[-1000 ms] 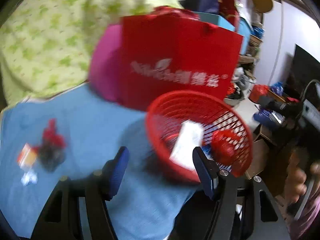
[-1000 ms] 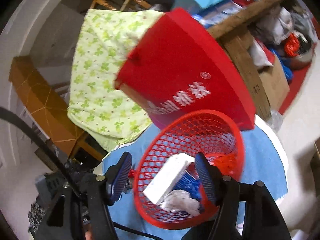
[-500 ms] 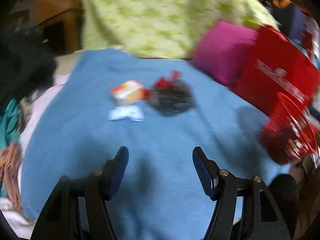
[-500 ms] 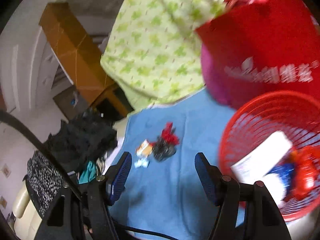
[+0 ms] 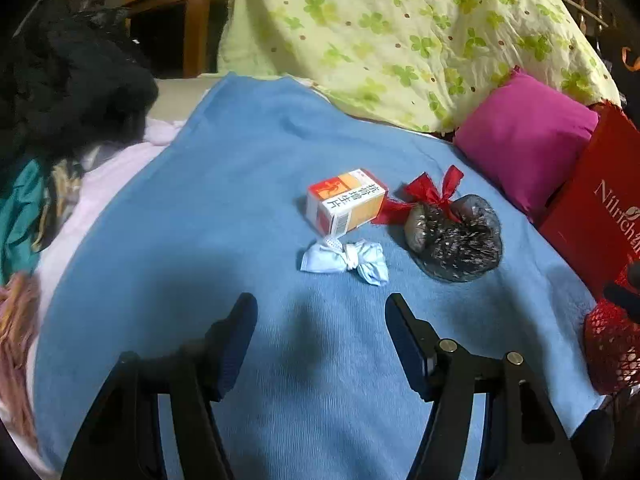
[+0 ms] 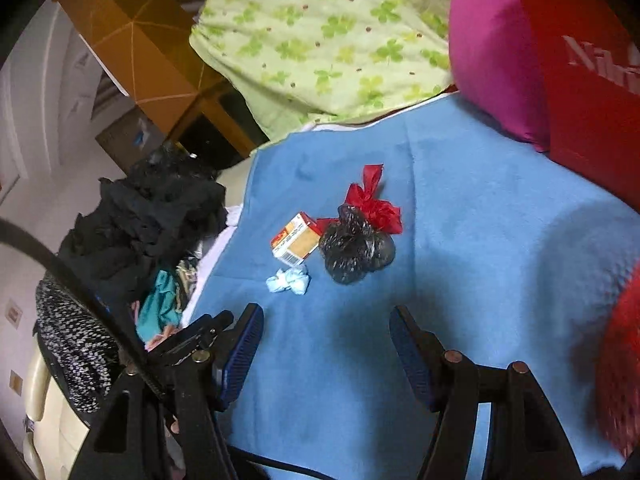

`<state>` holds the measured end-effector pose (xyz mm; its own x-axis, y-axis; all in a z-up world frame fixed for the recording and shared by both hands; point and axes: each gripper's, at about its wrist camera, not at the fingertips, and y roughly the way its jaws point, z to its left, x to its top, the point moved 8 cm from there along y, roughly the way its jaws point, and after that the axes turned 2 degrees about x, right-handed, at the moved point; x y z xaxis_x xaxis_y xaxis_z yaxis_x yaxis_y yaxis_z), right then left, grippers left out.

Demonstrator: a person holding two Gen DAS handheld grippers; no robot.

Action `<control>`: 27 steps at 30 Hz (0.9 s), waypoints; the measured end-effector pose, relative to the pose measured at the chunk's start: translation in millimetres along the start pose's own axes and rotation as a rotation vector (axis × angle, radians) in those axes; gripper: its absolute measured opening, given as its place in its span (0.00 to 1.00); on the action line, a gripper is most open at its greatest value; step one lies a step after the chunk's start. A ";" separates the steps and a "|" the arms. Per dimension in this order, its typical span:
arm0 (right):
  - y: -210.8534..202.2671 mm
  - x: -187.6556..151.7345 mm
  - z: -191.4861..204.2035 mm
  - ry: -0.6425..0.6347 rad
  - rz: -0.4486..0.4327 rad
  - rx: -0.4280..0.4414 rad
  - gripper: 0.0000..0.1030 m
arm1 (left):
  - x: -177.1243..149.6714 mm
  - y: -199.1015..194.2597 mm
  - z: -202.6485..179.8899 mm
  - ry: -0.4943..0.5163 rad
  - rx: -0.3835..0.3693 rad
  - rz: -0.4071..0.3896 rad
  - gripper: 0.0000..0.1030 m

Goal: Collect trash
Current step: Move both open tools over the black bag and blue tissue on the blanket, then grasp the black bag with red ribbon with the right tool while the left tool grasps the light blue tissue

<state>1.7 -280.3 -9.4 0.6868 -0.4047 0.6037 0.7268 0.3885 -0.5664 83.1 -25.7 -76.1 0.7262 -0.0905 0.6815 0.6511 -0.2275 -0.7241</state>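
Observation:
Three pieces of trash lie together on a blue cloth (image 5: 240,208): an orange and white carton (image 5: 346,202), a knotted pale blue wad (image 5: 346,262), and a black bag tied with a red ribbon (image 5: 456,234). They also show in the right wrist view: the carton (image 6: 296,242), the wad (image 6: 290,280), the bag (image 6: 356,252). My left gripper (image 5: 320,340) is open and empty, just short of the wad. My right gripper (image 6: 326,352) is open and empty, further back. The red mesh basket (image 5: 612,352) sits at the right edge, also in the right wrist view (image 6: 620,380).
A red paper bag (image 5: 600,208) and a magenta cushion (image 5: 524,136) stand at the back right. A green flowered quilt (image 5: 400,28) lies behind. A pile of dark clothes (image 5: 68,80) is on the left, next to a wooden cabinet (image 5: 176,20).
Both grippers have swung left, away from the red basket, and now face the trash on the blue cloth. The left one has come closer to it. Both stay open.

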 end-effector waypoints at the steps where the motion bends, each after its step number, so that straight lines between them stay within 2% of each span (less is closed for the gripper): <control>1: 9.0 4.1 -1.7 0.004 0.008 -0.004 0.67 | -0.1 6.3 1.1 -0.006 -0.005 0.015 0.65; 8: 89.6 26.8 -28.3 0.062 0.070 -0.060 0.67 | 14.2 42.9 -3.5 -0.021 -0.030 0.045 0.65; 14: 137.8 36.4 -53.0 0.157 0.116 -0.111 0.67 | 22.3 55.0 -8.9 -0.028 -0.049 0.055 0.65; 18: 167.5 30.6 -56.0 0.228 0.148 -0.079 0.67 | 22.8 59.4 -6.2 -0.033 -0.052 0.066 0.65; 20: 174.1 27.1 -53.7 0.208 0.130 -0.086 0.66 | 21.6 61.4 -5.3 -0.031 -0.053 0.075 0.65; 21: 173.6 26.6 -50.9 0.189 0.117 -0.091 0.55 | 21.3 62.0 -4.8 -0.030 -0.054 0.076 0.65; 23: 173.6 23.6 -44.4 0.156 0.112 -0.067 0.46 | 21.9 62.9 -4.8 -0.030 -0.057 0.077 0.65; 24: 171.5 20.7 -41.8 0.142 0.111 -0.065 0.36 | 22.0 63.8 -5.0 -0.033 -0.062 0.080 0.65; 27: 160.9 16.1 -38.5 0.105 0.092 -0.084 0.34 | 22.0 66.3 -8.2 -0.037 -0.082 0.088 0.65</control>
<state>129.9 -256.1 -112.4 0.7440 -0.4570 0.4874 0.6557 0.3592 -0.6641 140.4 -50.6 -108.2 0.7886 -0.0785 0.6099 0.5650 -0.2990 -0.7690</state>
